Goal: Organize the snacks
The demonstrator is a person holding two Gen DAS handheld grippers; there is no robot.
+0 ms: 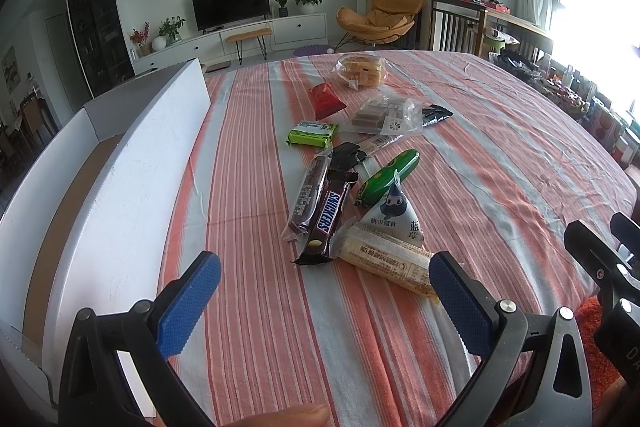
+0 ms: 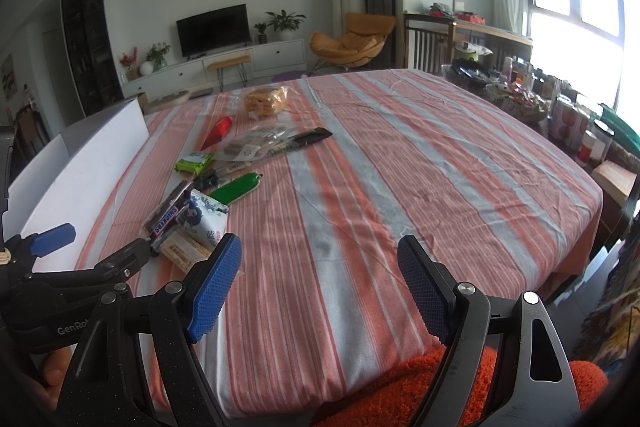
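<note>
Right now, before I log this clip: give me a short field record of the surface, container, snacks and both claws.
surface: table under a striped cloth
container: white box, open top, at the table's left edge
snacks: loose pile on the cloth beside the box, none visibly in it
nearest snacks: Snickers bar, yellow wafer pack, triangular blueberry pack, green sausage
farthest snack: bagged bread
left claw: open, holding nothing
right claw: open, holding nothing
</note>
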